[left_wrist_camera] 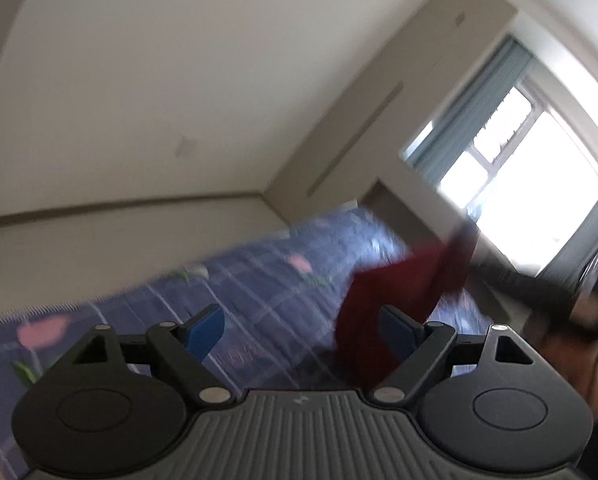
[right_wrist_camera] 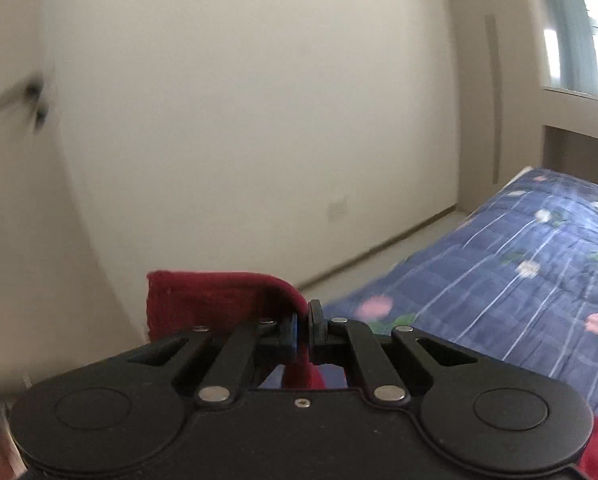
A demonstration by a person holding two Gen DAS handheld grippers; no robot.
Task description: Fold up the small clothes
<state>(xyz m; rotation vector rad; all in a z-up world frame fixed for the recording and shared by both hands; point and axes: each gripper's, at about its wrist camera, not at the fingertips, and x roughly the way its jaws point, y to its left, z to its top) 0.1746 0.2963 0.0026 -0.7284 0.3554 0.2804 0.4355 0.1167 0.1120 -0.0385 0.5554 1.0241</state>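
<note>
Pinched between the pressed-together jaws of the right gripper [right_wrist_camera: 303,326], a dark red garment [right_wrist_camera: 219,300] was seen, its fold bunched toward ten o'clock of the fingertips. On the left wrist view, the left gripper [left_wrist_camera: 303,330] was held with jaws spread wide and nothing between them. The same red cloth was raised at two o'clock, above a blue floral quilt [left_wrist_camera: 259,280].
</note>
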